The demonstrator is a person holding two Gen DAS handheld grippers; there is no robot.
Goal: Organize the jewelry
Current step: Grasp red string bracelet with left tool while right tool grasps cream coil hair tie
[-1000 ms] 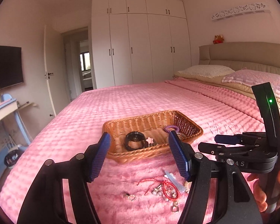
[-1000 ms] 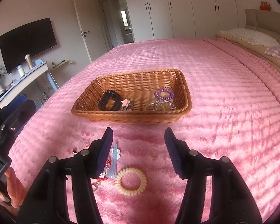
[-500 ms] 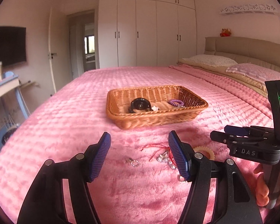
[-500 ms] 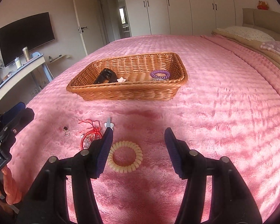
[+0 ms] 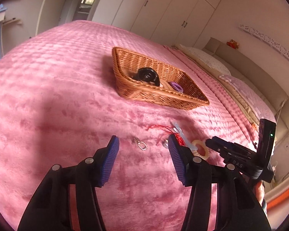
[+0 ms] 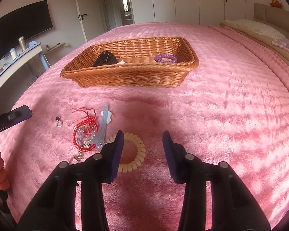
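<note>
A wicker basket (image 6: 129, 75) (image 5: 160, 94) sits on the pink bedspread and holds a black round item (image 6: 104, 58), a small white star piece (image 6: 122, 62) and a purple coil hair tie (image 6: 165, 58). In front of it lie a red cord bracelet with charms (image 6: 84, 134), a pale blue hair clip (image 6: 104, 127), a cream coil hair tie (image 6: 133, 152), a small silver earring (image 6: 58, 122) (image 5: 141, 144) and a gold clasp (image 6: 76, 157). My right gripper (image 6: 142, 152) is open, low over the cream hair tie. My left gripper (image 5: 143, 157) is open, just short of the earring.
The pink bedspread (image 6: 221, 115) stretches all around. Pillows (image 6: 256, 28) and the headboard are at the far right. A desk (image 6: 13, 57) with a bottle and a wall TV (image 6: 23, 25) stand off the bed's left side. White wardrobes line the back wall.
Both grippers have dropped lower and closer to the loose jewelry. The left view has tilted and swung right. The right gripper now hangs over the cream hair tie. Both stay open.
</note>
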